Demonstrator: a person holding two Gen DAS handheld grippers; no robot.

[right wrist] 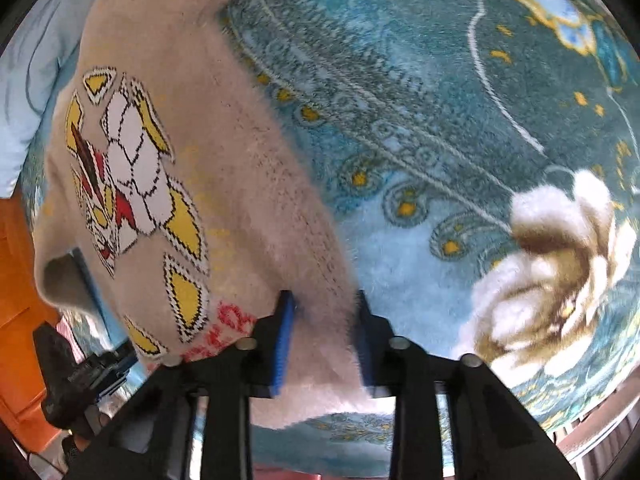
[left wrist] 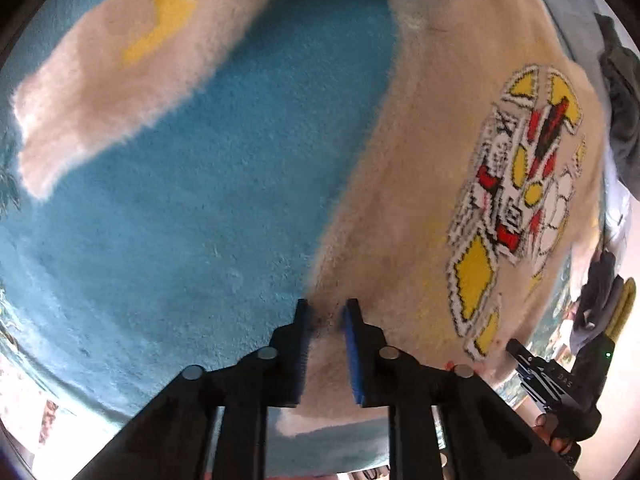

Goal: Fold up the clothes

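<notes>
Nearest the left camera, the left tongs (left wrist: 325, 312) pinch the bottom corner of the sweater (left wrist: 420, 168), fuzzy cream knit bunched between the blue pads. The right tongs (right wrist: 325, 300) likewise pinch the sweater (right wrist: 224, 184) at its other bottom corner, though the gap there is wider and only fluffy pile fills it; that hold looks the weaker of the two.

The sweater lies front-up on a blue blanket (left wrist: 180, 216), its hem raised toward the cameras. Beyond the hem sits the patch design (left wrist: 520, 184), and farther off, left of the body, one sleeve (left wrist: 108, 92) stretches out across the blanket.

The risk, judged from here: the long pile is slippery, so a corner could slide out of the right tongs mid-lift, dropping one side and skewing the fold. If the two sides rise unevenly, the hem would land crooked. The outstretched sleeve could also drag and bunch under the body.
</notes>
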